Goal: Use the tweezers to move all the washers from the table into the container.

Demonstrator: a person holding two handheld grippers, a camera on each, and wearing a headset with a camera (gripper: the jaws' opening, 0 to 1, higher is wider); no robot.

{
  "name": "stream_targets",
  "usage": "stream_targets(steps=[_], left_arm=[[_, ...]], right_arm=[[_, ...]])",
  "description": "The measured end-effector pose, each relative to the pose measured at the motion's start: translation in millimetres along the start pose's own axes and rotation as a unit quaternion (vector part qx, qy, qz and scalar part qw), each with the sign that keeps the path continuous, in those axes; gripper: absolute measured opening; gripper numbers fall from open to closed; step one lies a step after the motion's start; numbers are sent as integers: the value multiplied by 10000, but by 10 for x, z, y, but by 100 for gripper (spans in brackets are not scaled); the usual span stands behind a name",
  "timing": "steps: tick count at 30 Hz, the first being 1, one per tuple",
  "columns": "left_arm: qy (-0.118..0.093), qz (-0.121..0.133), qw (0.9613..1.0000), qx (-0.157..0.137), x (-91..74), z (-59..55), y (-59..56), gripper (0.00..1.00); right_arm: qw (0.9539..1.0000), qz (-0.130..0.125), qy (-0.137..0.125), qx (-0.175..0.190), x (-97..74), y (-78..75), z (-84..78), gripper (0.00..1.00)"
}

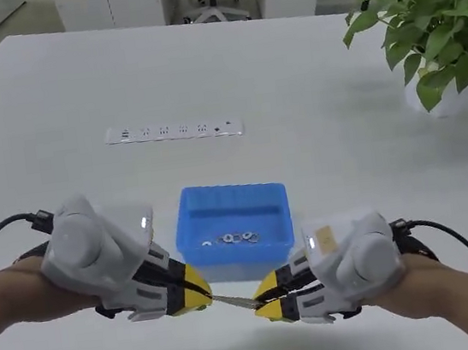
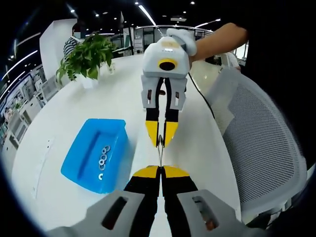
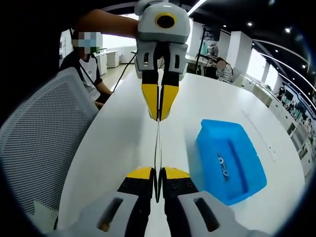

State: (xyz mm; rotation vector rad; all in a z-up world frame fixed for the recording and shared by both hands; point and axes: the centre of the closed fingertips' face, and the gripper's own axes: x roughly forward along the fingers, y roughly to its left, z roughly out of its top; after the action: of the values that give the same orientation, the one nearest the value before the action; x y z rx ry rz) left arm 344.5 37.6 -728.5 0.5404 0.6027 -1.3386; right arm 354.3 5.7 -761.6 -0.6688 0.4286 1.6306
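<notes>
power strip [image 1: 174, 132], potted plant [image 1: 434, 23], mesh chair [image 2: 261, 143]

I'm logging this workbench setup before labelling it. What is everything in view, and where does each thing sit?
table: one, white, under everything
container: one, blue, mid-table, just beyond the grippers
washers: several, silver, inside the container
power strip: one, white, beyond the container
potted plant: one, green, far right of the table
mesh chair: one, grey, beside the table
tweezers: one, metal, spanning both grippers
left gripper: yellow tips, shut on the tweezers
right gripper: yellow tips, shut on the tweezers
</notes>
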Motion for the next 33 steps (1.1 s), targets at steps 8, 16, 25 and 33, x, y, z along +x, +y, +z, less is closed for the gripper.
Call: stream_targets(steps=[8, 16, 25, 33], left_arm=[[179, 13, 9997, -191, 98, -238, 19, 5], [279, 37, 9986, -445, 201, -413, 63, 5], [389, 60, 9970, -669, 317, -570, 99, 5], [486, -30, 9962, -723, 400, -628, 99, 5]], right_arm=[[9999, 37, 119, 50, 122, 13, -76, 8], [9996, 37, 280, 44, 212, -25, -153, 9], [9985, 118, 528, -6, 287, -34, -238, 10], [9973, 119, 726, 34, 314, -24, -323, 11]])
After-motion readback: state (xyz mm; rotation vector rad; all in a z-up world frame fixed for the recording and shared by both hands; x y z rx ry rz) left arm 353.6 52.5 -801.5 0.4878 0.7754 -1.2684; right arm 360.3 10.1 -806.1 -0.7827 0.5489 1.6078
